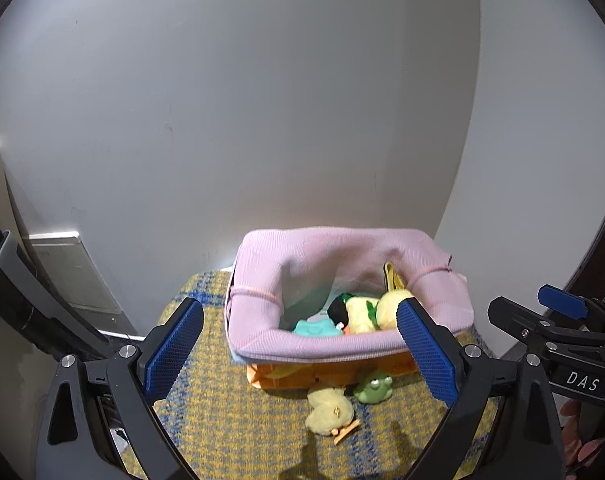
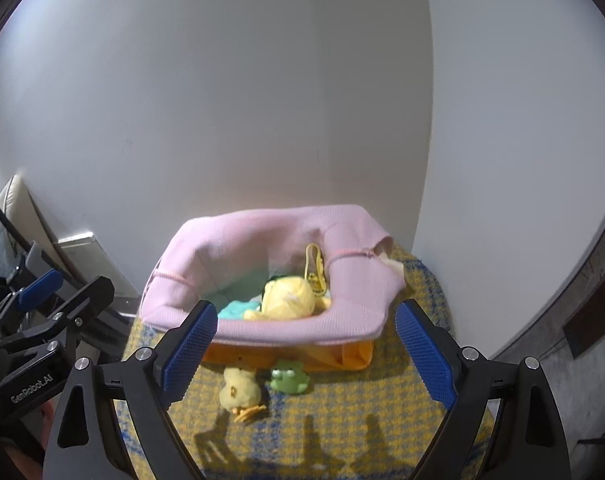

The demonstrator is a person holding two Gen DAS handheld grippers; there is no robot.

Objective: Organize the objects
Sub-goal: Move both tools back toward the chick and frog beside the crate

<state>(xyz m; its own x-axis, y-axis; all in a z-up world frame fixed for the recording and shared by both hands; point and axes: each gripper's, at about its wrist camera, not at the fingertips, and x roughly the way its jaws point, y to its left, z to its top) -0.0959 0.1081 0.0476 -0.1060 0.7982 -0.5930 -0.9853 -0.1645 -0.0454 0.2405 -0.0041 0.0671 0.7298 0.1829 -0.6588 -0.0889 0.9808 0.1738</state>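
Left claw (image 1: 300, 344): jaws spread wide, nothing between them, held above the near part of the cloth (image 1: 222, 420). Its blue pads (image 1: 174, 350) face each other across the basket (image 1: 342, 350) front.

Right claw (image 2: 306, 346): likewise wide apart and carrying nothing. It shows at the right edge of the left wrist view, well apart from the toys.

Surface: a rounded top covered by yellow-and-blue woven cloth; whether it is a desk or a stool cannot be told. It stands against a white wall (image 1: 262, 100).

Basket: orange body lined with pink knit fabric folded over the rim, set at the far side of the cloth, close to the wall. Inside lie a yellow plush (image 2: 288, 298), a teal plush (image 1: 316, 328) at its left, a dark item with green (image 1: 338, 308) between them, and a yellow tag (image 2: 314, 268) upright behind the yellow plush.

Outside the basket, on the cloth just before its front wall: a small yellow chick (image 1: 328, 410) lying on its side, orange feet toward the camera, and a green frog (image 1: 374, 388) just beside it on the right, upright, close against the basket. Chick and frog appear nearly touching.

Claw shadows fall on the near cloth.

A pale flat panel (image 1: 74, 272) leans at the wall to the left.
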